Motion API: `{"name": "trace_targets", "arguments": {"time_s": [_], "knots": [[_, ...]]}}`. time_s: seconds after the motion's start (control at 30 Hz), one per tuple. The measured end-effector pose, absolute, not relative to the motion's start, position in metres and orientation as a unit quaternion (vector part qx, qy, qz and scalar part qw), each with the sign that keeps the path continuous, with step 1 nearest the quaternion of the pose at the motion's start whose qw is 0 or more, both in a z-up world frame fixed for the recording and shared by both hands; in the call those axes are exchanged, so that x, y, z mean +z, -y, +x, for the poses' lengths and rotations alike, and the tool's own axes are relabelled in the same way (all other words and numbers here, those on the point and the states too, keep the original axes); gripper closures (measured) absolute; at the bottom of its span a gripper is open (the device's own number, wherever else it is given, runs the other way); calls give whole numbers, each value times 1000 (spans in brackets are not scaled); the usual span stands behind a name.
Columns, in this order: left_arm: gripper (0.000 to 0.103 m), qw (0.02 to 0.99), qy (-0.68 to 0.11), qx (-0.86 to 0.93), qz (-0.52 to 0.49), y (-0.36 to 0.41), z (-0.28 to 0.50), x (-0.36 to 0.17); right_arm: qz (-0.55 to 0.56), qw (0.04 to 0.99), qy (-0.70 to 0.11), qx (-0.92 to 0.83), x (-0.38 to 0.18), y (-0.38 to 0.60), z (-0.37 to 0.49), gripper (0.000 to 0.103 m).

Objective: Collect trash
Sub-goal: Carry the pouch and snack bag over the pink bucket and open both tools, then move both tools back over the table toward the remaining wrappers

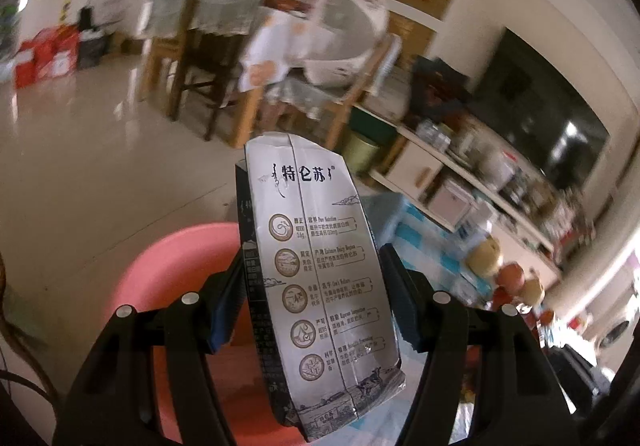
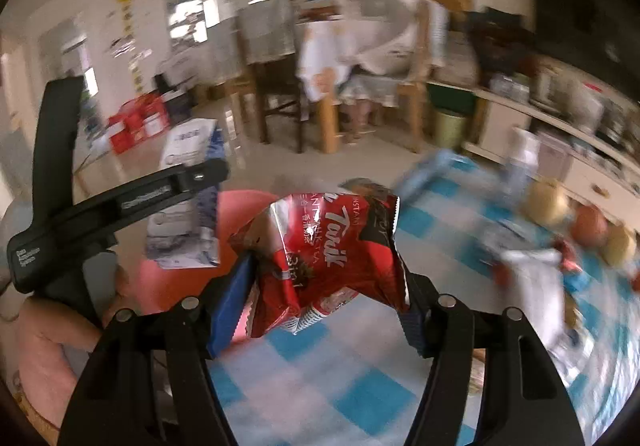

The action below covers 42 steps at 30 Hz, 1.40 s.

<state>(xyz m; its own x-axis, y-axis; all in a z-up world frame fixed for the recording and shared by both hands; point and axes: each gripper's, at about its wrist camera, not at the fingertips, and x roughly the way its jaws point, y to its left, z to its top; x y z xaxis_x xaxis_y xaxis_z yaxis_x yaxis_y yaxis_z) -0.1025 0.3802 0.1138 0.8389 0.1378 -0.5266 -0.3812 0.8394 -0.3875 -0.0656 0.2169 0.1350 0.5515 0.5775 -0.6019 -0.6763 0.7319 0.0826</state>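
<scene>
— What's around you?

— Below my left gripper point(image 1: 312, 286) sits a pink basin point(image 1: 176, 270) on the pale floor, its rim just under the fingers. To my right lies a blue-and-white checked tablecloth point(image 2: 360, 398), with apples point(image 2: 588, 224) and pale round fruit near its far edge, and some blurred white wrapping point(image 2: 536, 282) beside them. Further off stand wooden chairs point(image 2: 280, 102), a green bin point(image 2: 450, 128) and a long shelf point(image 1: 480, 186) along the wall. The room is smeared with blur, so I can't make out the small things.

— And your grip?

— My left jaws are partly closed, pinching a flattened grey milk carton point(image 1: 320, 278) by its two long edges; it stands upright between the pads, over the basin's near side. My right gripper point(image 2: 326, 286) is pinching a crumpled red snack packet point(image 2: 320, 258), the foil bunched between the fingers — held above the tablecloth's edge, right beside the basin. From the right wrist I see the left gripper with its carton hanging over the pink basin.
</scene>
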Motion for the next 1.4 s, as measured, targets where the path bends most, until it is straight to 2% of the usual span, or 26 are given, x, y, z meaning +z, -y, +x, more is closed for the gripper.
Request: {"name": "trace_targets", "arguments": {"time_s": [0.1,0.17,0.2,0.23,0.4,0.83,1.13,1.4], "knots": [[38,920,-246,163,-258,-399,-109,110,-116,867,-308,374,124,-260,-66,33],[32,915,-246,182,-261,-407,-110,108,-147,864,-310,369,110,-281,-63,25],[23,913,-247,192,-263,-411,-111,108,-160,865,-310,361,104,-287,-63,17],[18,910,-246,209,-261,-414,-111,107,-170,867,-313,350,98,-291,-63,15],[13,907,-246,242,-240,-417,-112,108,-139,881,-315,324,90,-267,-70,11],[10,939,-201,204,-190,-369,-103,120,-63,904,-333,260,95,-157,-86,11],[10,955,-191,198,-111,-318,-92,130,-21,912,-331,244,99,-112,-93,8],[10,959,-198,161,-124,-292,-82,131,-4,912,-335,235,94,-83,-94,8]]}}
